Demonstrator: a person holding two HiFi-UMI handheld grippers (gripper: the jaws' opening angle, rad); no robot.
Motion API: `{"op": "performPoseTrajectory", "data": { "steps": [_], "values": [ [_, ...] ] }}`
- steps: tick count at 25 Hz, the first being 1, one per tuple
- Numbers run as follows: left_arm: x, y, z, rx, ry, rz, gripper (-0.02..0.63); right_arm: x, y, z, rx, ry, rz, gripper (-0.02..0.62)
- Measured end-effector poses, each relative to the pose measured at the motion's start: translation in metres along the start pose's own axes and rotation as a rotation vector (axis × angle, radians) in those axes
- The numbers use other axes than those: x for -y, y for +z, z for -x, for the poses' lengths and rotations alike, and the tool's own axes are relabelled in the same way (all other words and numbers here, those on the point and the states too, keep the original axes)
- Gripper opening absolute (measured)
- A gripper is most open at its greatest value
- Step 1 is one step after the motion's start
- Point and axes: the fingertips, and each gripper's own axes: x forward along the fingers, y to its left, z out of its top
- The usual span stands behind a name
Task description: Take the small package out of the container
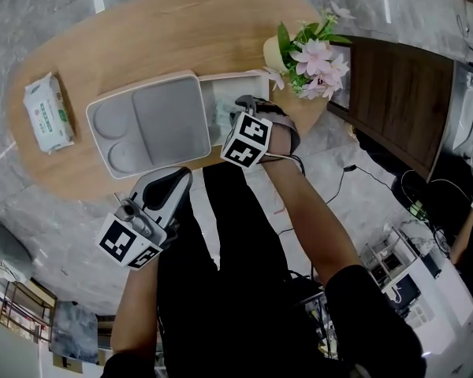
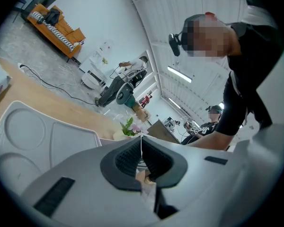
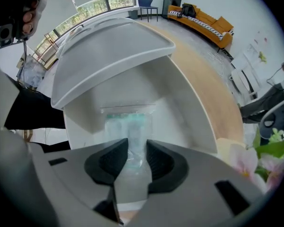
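A white container point(image 1: 238, 78) stands on the wooden table point(image 1: 173, 30), its grey lid point(image 1: 154, 120) swung open to the left. In the right gripper view a small clear package point(image 3: 128, 122) with teal contents lies inside it. My right gripper point(image 3: 137, 141) points straight down into the container and is open, with the package's clear plastic running between its pads. In the head view the marker cube point(image 1: 247, 138) hides those jaws. My left gripper point(image 1: 176, 178) hovers at the table's near edge, level, shut, with nothing held point(image 2: 141, 138).
A pack of wet wipes point(image 1: 49, 110) lies at the table's left end. A pot of pink flowers point(image 1: 311, 50) stands just right of the container. A dark wooden cabinet point(image 1: 394, 101) is beyond the table's right end, with cables on the floor.
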Motion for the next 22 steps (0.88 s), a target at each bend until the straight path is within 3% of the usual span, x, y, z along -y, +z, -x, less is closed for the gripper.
{"op": "performPoseTrajectory", "data": {
  "steps": [13,22],
  "values": [
    [0.004,0.000,0.003,0.007,0.004,-0.007,0.018,-0.002,0.005,0.016,0.079,0.018,-0.007,0.046],
    [0.020,0.021,0.004,0.026,0.013,-0.041,0.018,0.010,0.005,0.081,0.203,-0.036,-0.072,0.027]
  ]
}}
